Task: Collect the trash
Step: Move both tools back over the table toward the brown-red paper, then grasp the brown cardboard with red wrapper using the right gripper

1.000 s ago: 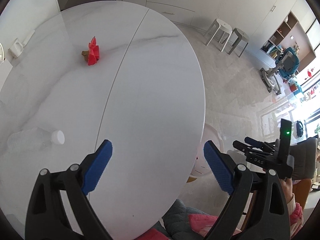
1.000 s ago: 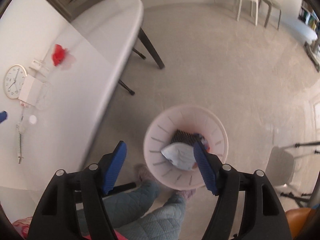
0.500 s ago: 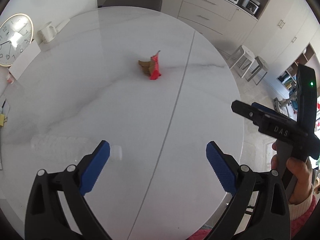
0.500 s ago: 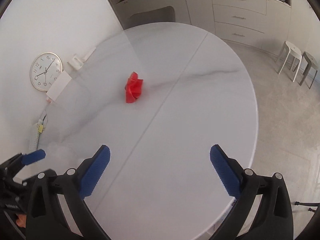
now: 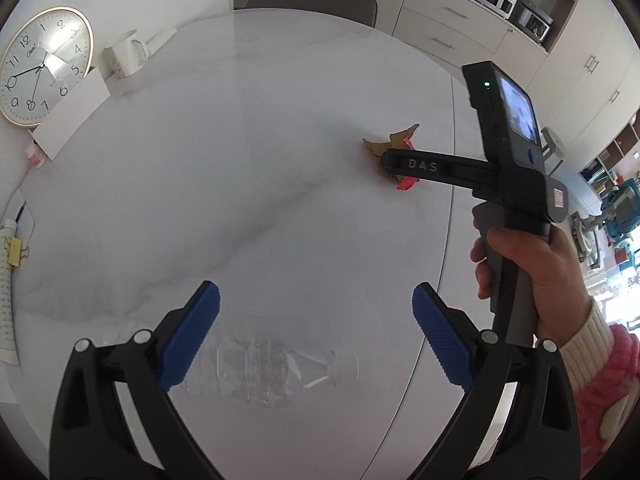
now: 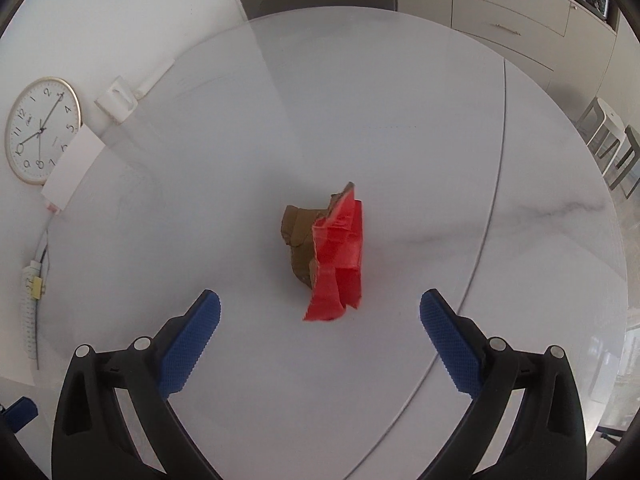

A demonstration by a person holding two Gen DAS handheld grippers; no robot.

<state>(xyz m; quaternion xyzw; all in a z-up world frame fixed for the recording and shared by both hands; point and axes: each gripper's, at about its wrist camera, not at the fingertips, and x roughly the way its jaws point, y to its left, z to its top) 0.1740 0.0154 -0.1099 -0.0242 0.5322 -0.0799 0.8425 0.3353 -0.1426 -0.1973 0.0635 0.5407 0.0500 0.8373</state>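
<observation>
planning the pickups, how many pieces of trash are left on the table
2: a clear plastic bottle lying on its side near the table's front edge, under the left gripper, and a crumpled red and brown wrapper mid-table, ahead of the right gripper. Nothing else shows.

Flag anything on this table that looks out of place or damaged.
Two things. A clear plastic bottle lies on its side near the table edge, just beyond the left claw. A torn scrap of brown cardboard with crumpled red tape sits mid-table, ahead of the open right claw. Nothing looks spilled.
</observation>
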